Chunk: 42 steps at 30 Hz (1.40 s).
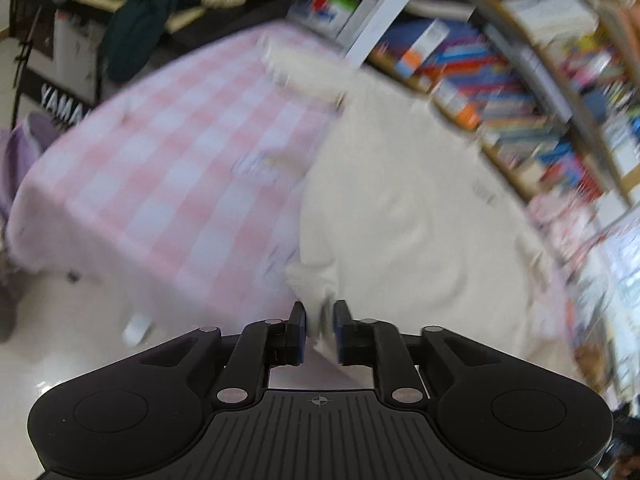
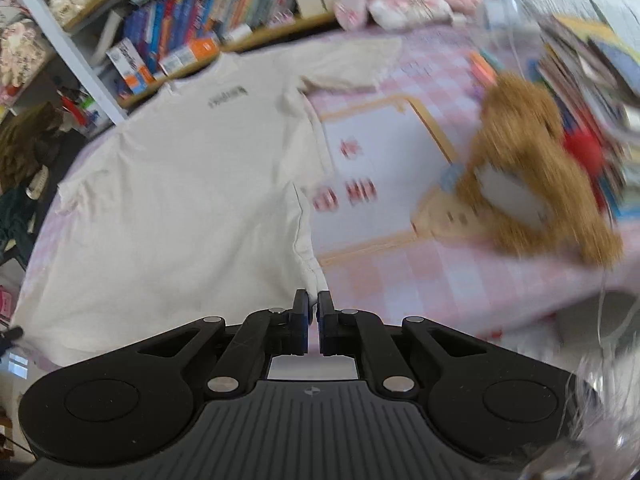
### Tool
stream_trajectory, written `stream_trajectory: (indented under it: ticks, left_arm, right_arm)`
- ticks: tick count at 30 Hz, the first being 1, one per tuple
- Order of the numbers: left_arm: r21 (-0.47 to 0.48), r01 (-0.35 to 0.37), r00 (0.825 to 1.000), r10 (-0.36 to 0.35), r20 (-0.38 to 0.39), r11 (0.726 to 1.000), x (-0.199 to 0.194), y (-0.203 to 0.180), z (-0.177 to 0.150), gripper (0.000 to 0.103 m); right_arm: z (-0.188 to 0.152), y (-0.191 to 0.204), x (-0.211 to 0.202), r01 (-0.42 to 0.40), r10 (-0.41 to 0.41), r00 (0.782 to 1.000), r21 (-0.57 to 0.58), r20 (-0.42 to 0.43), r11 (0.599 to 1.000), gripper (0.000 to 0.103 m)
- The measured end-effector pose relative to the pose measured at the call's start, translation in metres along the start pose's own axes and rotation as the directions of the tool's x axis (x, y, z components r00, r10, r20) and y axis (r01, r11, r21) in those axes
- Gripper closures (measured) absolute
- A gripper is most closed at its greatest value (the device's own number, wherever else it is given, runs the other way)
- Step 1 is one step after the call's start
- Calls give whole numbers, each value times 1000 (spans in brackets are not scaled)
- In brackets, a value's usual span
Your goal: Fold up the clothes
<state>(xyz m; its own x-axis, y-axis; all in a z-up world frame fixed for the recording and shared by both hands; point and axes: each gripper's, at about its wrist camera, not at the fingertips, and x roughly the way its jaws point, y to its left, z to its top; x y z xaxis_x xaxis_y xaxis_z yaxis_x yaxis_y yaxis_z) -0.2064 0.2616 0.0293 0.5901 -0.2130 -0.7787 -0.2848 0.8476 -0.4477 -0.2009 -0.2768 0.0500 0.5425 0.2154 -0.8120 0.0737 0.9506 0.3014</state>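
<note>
Cream T-shirt (image 2: 180, 184) spread flat across frame centre on pink gingham cloth (image 2: 440, 280). Left gripper (image 1: 320, 316) and right gripper (image 2: 313, 304) each pinching a hem corner. Light, limp, likely to sag; best held at corners.

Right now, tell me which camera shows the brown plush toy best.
The right wrist view. The brown plush toy lies there on the pink checked cloth, right of the cream T-shirt, blurred but whole. The left wrist view does not show it, only shirt, cloth and bookshelves.
</note>
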Motion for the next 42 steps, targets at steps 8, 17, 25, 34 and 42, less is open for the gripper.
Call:
stream_trajectory:
  ticks: [8,17,25,34,42]
  left_arm:
    - [45,-156,988,156,11,987,14,19,-3,54]
    - [276,-199,974,159,161,940,23,-17,15,53]
    - [328,-232,972,202,124,916,52,-18,19,81]
    - [381,-225,974,194,119,897,50,-17,15,92]
    - [416,-205,979,181,97,886,46,-20,7,96]
  right_arm:
    - [-34,-20,11,103,-101,991,17,-92,995,92]
    - [-21,-2,13,152,-145,988,-142,57,978,67]
    - [-20,17,57,169,-173,985,-218,2,961,98]
    - [-34,14,53,161,-168,984,-116,-55,980,98]
    - [-32,34,44,236,-235,972,-201,28,951,69]
